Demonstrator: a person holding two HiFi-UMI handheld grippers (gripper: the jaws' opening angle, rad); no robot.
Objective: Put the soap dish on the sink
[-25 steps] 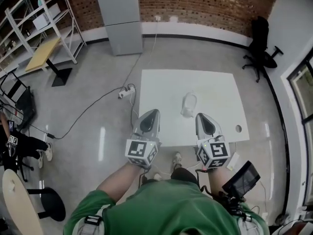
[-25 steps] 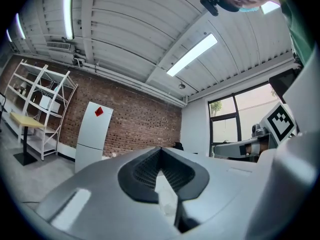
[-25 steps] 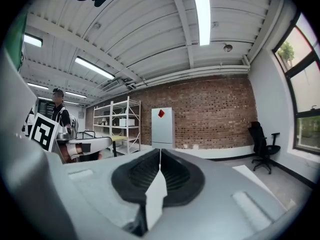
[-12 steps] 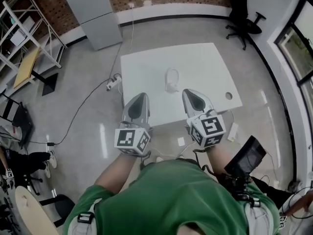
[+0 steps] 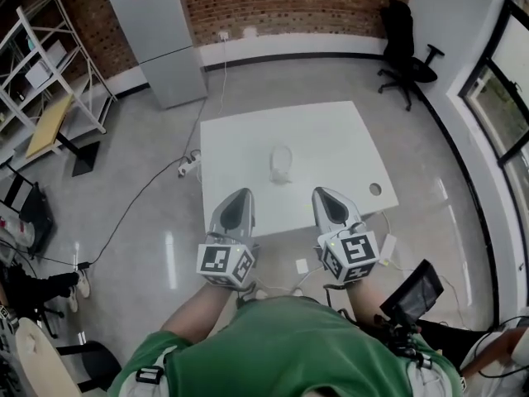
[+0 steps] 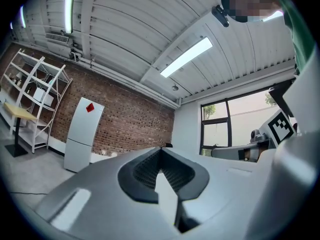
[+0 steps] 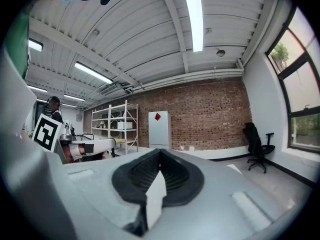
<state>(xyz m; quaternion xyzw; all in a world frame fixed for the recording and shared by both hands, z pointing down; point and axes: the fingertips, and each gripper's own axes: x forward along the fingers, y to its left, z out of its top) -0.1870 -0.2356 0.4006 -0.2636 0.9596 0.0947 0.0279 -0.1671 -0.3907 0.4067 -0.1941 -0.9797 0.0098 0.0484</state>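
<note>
A small white soap dish (image 5: 281, 164) lies near the middle of a white table (image 5: 248, 139) in the head view. My left gripper (image 5: 240, 195) and right gripper (image 5: 322, 193) are held side by side over the table's near edge, short of the dish and apart from it. Both point level across the room. In the left gripper view the left gripper (image 6: 161, 149) has its jaws together with nothing between them. The right gripper (image 7: 160, 151) is likewise shut and empty. No sink shows in any view.
The table has a round hole (image 5: 375, 189) near its right front corner. A white fridge (image 5: 159, 40) stands against the brick wall, metal shelves (image 5: 45, 73) at the left, a black office chair (image 5: 405, 44) at the back right. A power strip (image 5: 188, 165) and cables lie on the floor.
Both grippers have drawn back towards the table's near edge, and the dish now lies farther from the right gripper's tip. The head view has swung, showing more of the back wall.
</note>
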